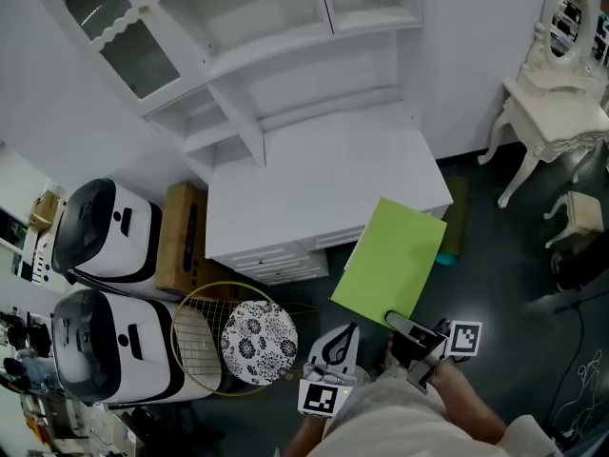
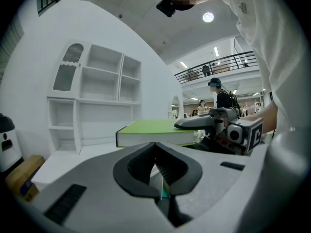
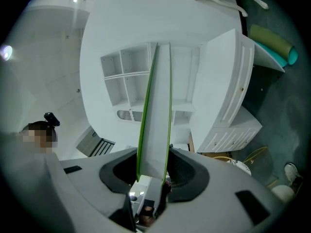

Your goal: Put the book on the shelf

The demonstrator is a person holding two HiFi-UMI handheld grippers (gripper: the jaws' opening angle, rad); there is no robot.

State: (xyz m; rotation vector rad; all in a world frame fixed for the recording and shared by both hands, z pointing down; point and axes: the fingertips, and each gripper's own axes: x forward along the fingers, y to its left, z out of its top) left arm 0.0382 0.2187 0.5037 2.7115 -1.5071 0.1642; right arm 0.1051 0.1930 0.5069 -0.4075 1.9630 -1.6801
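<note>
The right gripper [image 3: 154, 171] is clamped on the book [image 3: 158, 110]; its ribbed dark pads press the two covers at the near short edge. The left gripper [image 2: 156, 152] has its jaws together at the tips with nothing in them. It sits just left of the right gripper [image 1: 400, 324] and apart from the book [image 2: 150, 130].

The book [image 1: 390, 260] is a thin, flat rectangle with smooth lime-green covers and a white page block. It is held level in the air, reaching away from the person. Its far end lies over the front right corner of the desk [image 1: 314, 179], and the rest hangs over the dark floor [image 1: 495, 255].

The desk is white and matt with a straight front edge and drawers below. Its top runs as a broad plane from the book back to the shelf [image 1: 285, 55]. The shelf is white and boxy, with open square compartments, one arched glass door at its left end and thin boards seen edge-on.

Off the desk's right edge lies a rolled mat [image 1: 452, 227], green with a teal end. Farther right stand a white curved-leg dressing table [image 1: 552, 103] and a stool [image 1: 580, 212].

Left of the desk are a cardboard box [image 1: 181, 236] and two glossy white-and-black rounded appliances [image 1: 100, 231]. At the desk's front left, near the left gripper [image 1: 338, 346], lies a racket [image 1: 200, 341] beside a round black-and-white flowered disc [image 1: 259, 341].
</note>
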